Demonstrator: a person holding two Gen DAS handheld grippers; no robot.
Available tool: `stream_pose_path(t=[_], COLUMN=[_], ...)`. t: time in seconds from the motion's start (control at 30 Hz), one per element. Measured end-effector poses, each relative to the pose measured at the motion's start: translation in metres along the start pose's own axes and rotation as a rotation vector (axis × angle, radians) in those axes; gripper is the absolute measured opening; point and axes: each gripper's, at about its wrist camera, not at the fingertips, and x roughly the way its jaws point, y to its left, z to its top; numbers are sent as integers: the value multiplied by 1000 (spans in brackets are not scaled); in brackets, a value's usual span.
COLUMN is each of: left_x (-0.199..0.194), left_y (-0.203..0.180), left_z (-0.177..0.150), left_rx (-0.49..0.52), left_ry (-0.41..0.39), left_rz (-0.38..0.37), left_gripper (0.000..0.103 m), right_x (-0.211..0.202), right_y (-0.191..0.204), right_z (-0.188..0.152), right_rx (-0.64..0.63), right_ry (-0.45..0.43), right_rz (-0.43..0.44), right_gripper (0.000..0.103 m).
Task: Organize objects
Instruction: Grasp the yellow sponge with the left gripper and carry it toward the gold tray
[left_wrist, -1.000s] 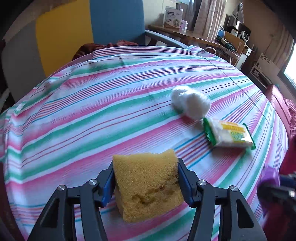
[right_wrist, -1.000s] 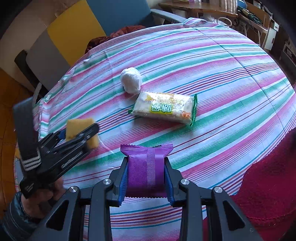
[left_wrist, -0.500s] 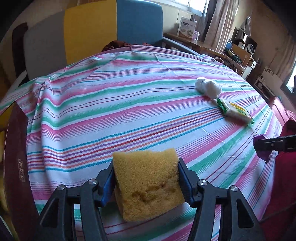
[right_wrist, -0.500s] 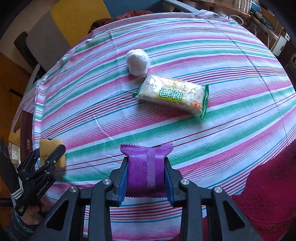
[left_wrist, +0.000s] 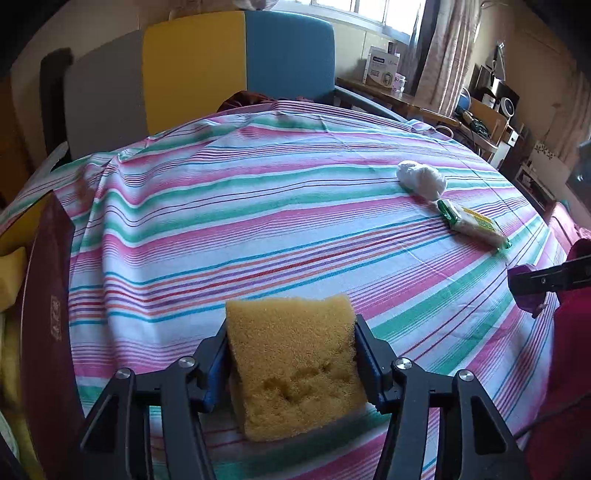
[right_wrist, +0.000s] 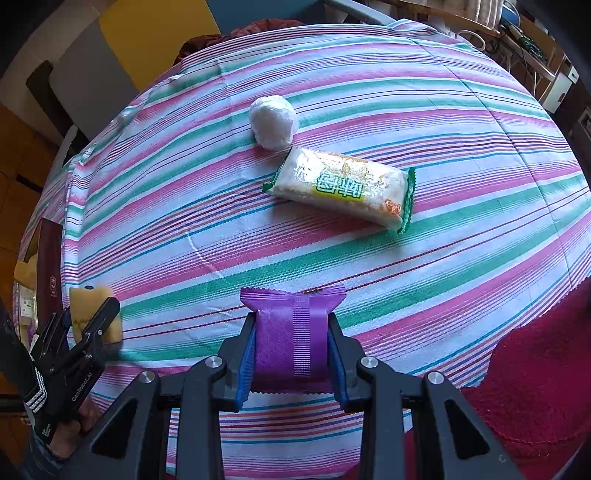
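While the left gripper (left_wrist: 291, 363) has its jaws closing on the yellow sponge (left_wrist: 295, 363), striped tabletop (left_wrist: 240, 236) lies open ahead; a white ball (left_wrist: 421, 179) and green-edged packet (left_wrist: 474, 223) sit far right. Right view: the right gripper (right_wrist: 291, 349) is clamped on a purple packet (right_wrist: 291, 339), long axis pointing ahead; the green-edged packet lies crosswise beyond.

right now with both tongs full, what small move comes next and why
Probably lower the left tongs and set the sponge on the striped cloth near its left edge. The sponge hangs gripped above bare cloth there; the right tongs clamp the purple packet.
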Motion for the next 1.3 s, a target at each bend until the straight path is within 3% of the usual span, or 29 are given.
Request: stream_pose_path(t=[0.43,0.8,1.0,1.13,1.3], left_x=[-60,-115,-152,-170,-186], left_y=[23,91,159,212,250], left_z=[-5,-21,-41,-66,-91], left_rx=[-60,-181,-309,-412,-474], left_ry=[-62,-114,-147,-146,-145], left_rz=[-6,37,124,215,338], left_gripper=[57,58,58,58,58], right_x=[-2,-4,-6,-7,-11], right_y=[-4,3,7,8,7], right_z=[-2,-1,-1,-1,-3], right_rx=[13,-3,-21,-21,-23], right_ry=[1,-26,-45,-62,-82], right_rz=[-30,-77,-101,-103,-105], right_gripper=[33,33,33,33,33])
